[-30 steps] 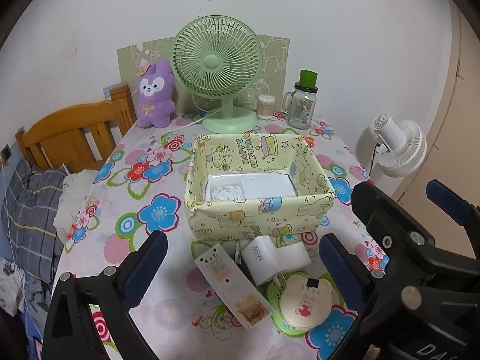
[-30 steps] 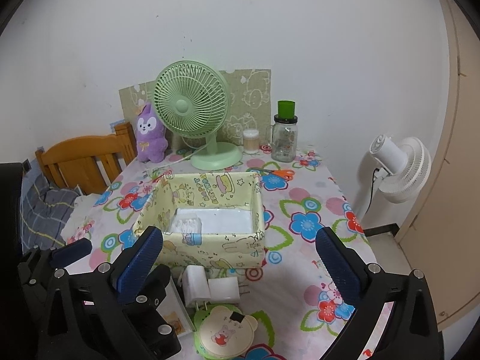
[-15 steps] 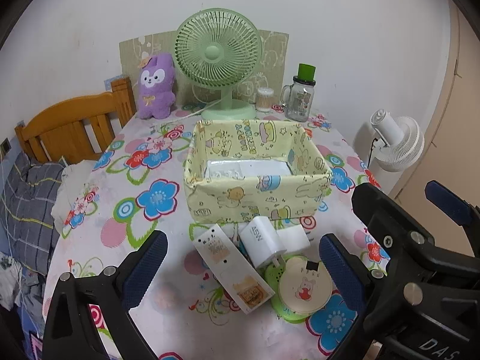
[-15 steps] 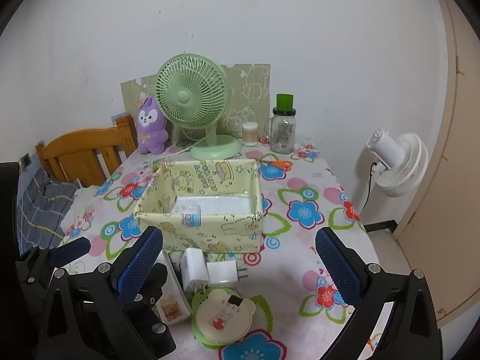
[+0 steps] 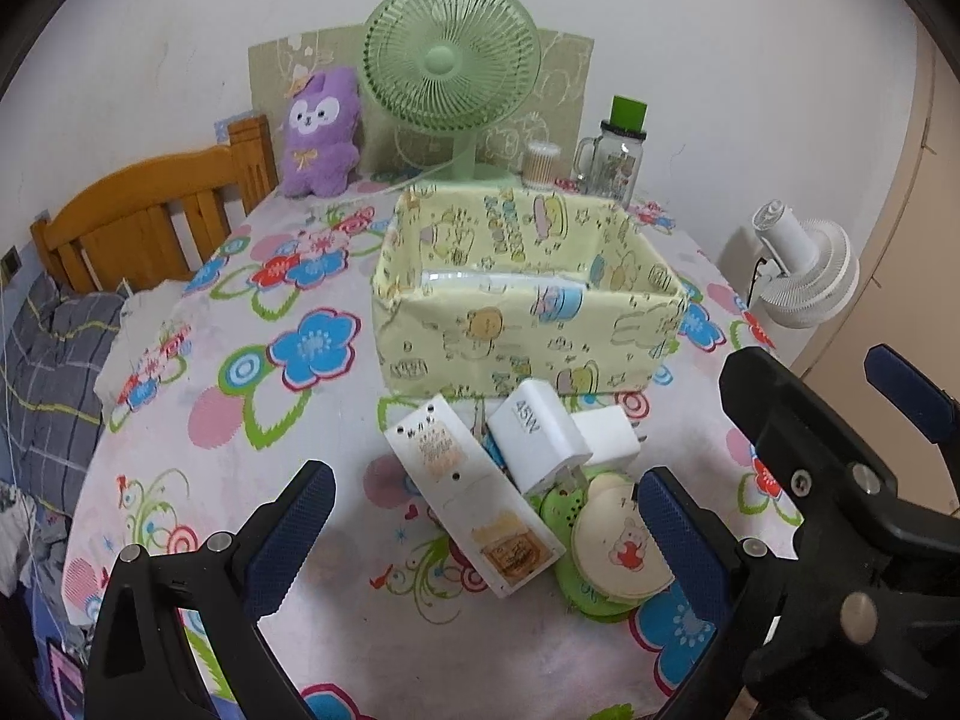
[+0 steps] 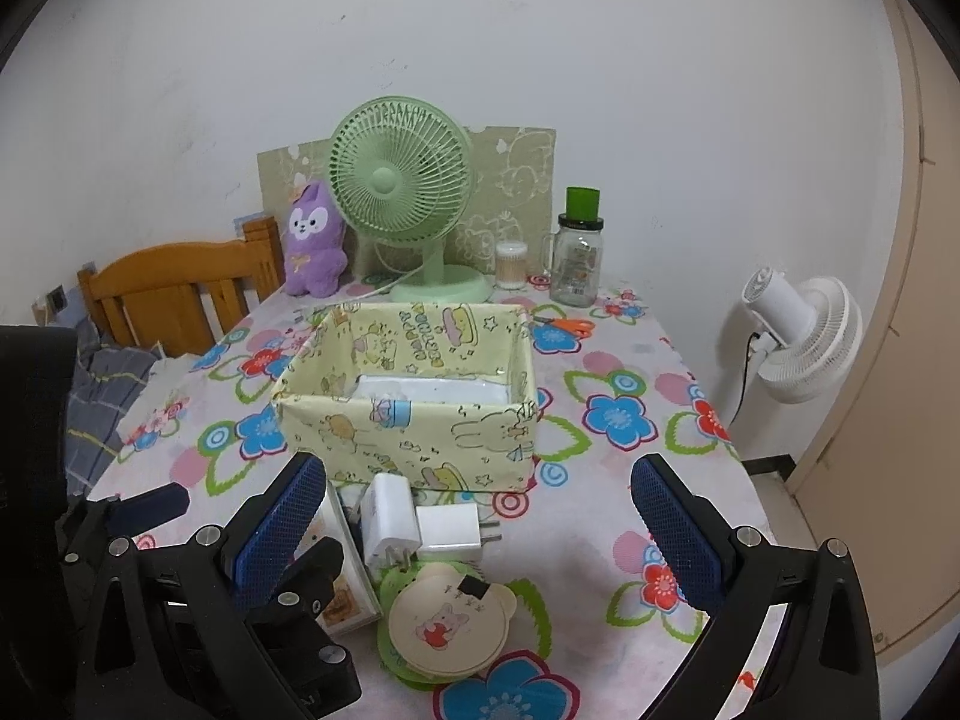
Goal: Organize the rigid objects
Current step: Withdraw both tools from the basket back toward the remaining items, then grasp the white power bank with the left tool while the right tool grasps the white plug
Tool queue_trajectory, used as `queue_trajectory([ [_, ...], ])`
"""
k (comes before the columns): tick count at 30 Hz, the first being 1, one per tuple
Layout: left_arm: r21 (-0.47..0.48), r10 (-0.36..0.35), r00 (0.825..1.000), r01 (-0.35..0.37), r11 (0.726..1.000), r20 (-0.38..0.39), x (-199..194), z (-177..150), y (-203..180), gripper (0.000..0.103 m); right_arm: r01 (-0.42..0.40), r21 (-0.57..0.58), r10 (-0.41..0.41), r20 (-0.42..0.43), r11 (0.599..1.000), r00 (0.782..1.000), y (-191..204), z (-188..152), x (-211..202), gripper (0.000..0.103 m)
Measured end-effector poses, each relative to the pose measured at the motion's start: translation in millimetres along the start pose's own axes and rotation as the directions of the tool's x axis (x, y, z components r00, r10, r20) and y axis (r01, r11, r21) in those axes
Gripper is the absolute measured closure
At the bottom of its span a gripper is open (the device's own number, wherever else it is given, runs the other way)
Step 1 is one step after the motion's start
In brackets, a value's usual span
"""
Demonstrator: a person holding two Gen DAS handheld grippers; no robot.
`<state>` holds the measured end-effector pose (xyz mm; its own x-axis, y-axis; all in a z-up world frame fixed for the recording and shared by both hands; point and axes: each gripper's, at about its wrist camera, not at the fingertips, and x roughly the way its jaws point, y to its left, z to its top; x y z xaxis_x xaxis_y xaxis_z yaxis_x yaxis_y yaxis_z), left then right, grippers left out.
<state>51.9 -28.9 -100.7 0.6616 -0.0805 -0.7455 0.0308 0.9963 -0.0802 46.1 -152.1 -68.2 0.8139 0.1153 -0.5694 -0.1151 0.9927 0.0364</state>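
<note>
A yellow cartoon-print fabric box (image 5: 528, 324) (image 6: 414, 420) stands mid-table with a white flat item inside. In front of it lies a pile: a long white box (image 5: 474, 492) (image 6: 345, 564), a white 45W charger (image 5: 537, 438) (image 6: 390, 513), a second white charger (image 5: 606, 435) (image 6: 453, 531), and a round bear-print compact (image 5: 624, 546) (image 6: 447, 621) on a green disc. My left gripper (image 5: 486, 528) is open, its fingers straddling the pile from above. My right gripper (image 6: 480, 528) is also open, just right of the left one. The left gripper's body hides part of the long box in the right wrist view.
At the back stand a green desk fan (image 5: 450, 60), a purple plush (image 5: 321, 132), a cotton-swab jar (image 5: 540, 165) and a green-lidded glass jar (image 5: 621, 150). Orange scissors (image 6: 570, 324) lie behind the box. A wooden chair (image 5: 150, 216) is left; a white fan (image 6: 798, 336) stands off the table's right edge.
Both views have shifted so the pile sits higher between the fingers; the left gripper has come a little closer to it. Both grippers stay open. Nothing on the table moved.
</note>
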Motion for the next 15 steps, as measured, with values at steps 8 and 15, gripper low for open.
queue_trajectory([
  [8, -0.010, 0.000, 0.999, 0.000, 1.000, -0.036, 17.2, -10.5, 1.1, 0.001, -0.016, 0.009, 0.016, -0.038, 1.000, 0.999, -0.4, -13.6, 14.4, 0.000],
  [15, -0.029, -0.008, 0.998, 0.007, 1.000, -0.062, 30.7, -15.5, 5.8, 0.001, -0.022, 0.009, 0.023, -0.053, 1.000, 0.998, 0.8, -20.4, 26.0, 0.000],
])
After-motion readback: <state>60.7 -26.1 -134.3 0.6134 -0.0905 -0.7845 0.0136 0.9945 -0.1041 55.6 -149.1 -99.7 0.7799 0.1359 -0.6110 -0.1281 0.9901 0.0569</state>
